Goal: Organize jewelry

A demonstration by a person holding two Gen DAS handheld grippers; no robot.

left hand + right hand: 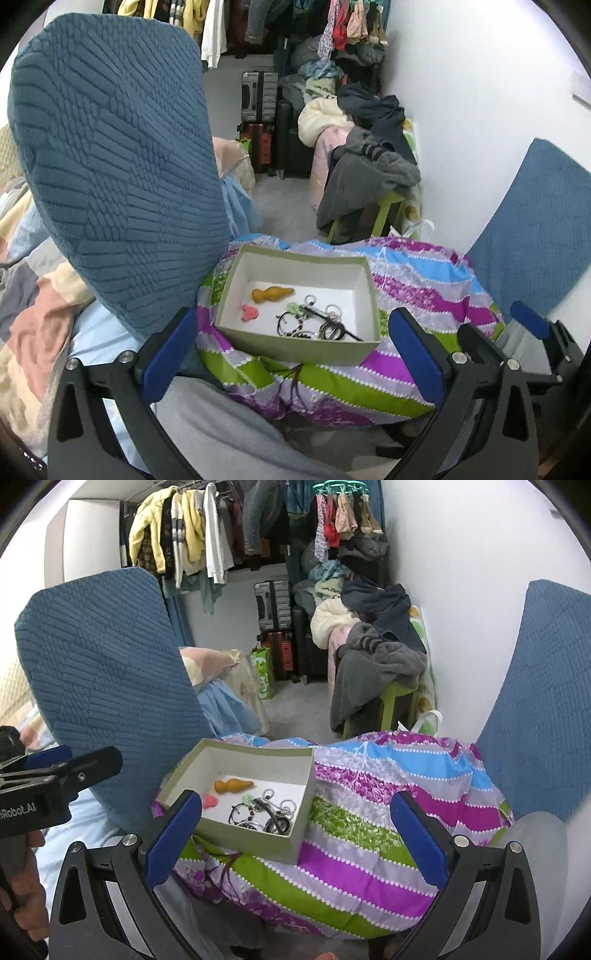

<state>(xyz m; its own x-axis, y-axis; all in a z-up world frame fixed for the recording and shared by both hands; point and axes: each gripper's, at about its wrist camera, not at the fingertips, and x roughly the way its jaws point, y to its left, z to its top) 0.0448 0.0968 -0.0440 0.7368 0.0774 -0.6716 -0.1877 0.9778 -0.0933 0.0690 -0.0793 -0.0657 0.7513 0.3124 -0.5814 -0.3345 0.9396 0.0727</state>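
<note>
A shallow green box [295, 352] with a white inside sits on a striped pillow [424, 280]. In it lie an orange gourd charm [272, 294], a pink charm [249, 312], a green bead piece [293, 307] and a tangle of dark bracelets and metal rings [314, 325]. My left gripper [291, 354] is open and empty, just short of the box's near wall. The box also shows in the right wrist view [255, 843], with the orange charm [233, 785] and bracelets [264, 814]. My right gripper [295, 836] is open and empty, near the box's right corner.
Blue textured chair backs stand left [110, 166] and right [532, 236]. A green stool [384, 210] draped with grey clothes, suitcases [258, 96] and hanging clothes [184, 535] fill the back. The left gripper's body [55, 782] shows at the right wrist view's left edge.
</note>
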